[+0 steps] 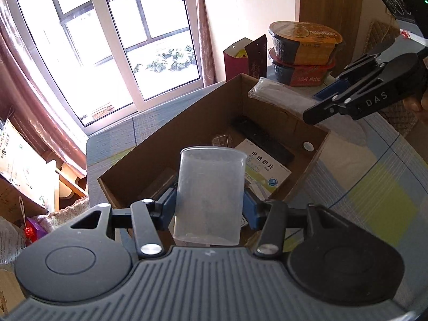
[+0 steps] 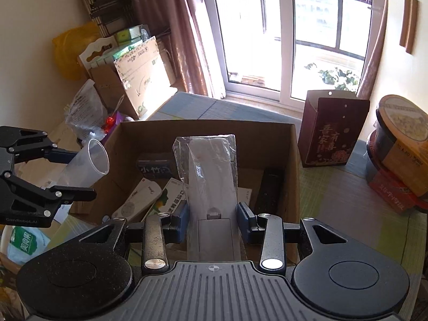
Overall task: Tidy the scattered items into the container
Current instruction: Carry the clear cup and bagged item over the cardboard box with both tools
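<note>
Left gripper (image 1: 209, 208) pinches thin, crushable plastic cup (image 1: 210, 195) mid-wall; right gripper (image 2: 211, 220) clamps slick bagged remote (image 2: 210, 176) w/ cardboard box (image 2: 208, 127) at 12.

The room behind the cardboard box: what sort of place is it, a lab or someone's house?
Most likely a lived-in home. Curtains frame a sliding balcony door, instant-noodle bowls are stacked on the clothed table, and household clutter fills the corner.

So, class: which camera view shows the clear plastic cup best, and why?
The left wrist view: the clear plastic cup fills the centre, gripped between the left gripper fingers above the cardboard box. The right wrist view shows it small, tilted, at the left edge.
</note>
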Demonstrator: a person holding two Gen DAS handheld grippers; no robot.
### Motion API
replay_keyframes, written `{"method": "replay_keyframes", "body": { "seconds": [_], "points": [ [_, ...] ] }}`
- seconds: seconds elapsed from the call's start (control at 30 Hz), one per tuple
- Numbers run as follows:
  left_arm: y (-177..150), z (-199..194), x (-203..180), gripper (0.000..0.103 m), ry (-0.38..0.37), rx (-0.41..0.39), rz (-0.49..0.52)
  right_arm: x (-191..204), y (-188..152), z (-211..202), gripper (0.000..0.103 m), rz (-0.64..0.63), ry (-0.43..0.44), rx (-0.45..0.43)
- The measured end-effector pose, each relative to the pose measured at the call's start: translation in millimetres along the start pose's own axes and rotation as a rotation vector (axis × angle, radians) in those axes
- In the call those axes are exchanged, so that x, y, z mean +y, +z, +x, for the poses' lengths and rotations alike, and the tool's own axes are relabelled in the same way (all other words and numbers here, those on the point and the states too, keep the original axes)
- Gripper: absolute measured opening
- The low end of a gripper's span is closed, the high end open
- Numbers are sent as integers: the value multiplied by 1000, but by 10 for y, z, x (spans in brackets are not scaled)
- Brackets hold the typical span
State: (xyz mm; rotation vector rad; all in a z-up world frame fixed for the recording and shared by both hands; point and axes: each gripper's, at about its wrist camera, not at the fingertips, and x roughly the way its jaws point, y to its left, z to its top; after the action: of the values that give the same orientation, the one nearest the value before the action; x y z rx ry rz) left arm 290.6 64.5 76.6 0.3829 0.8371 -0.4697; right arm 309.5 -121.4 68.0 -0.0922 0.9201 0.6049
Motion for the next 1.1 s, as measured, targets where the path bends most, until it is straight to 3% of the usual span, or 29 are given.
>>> {"method": "replay_keyframes", "body": {
  "seconds": [0.5, 0.73, 1.1],
  "points": [
    [66, 521, 170, 47, 13, 59, -48, -216, 198, 643, 41, 139, -100, 61],
    [40, 756, 227, 47, 4, 91, -65, -219, 132, 954, 41, 107, -160, 116],
    [17, 987, 286, 47, -15, 113, -74, -241, 172, 1186, 41, 80, -210, 136]
  ]
}}
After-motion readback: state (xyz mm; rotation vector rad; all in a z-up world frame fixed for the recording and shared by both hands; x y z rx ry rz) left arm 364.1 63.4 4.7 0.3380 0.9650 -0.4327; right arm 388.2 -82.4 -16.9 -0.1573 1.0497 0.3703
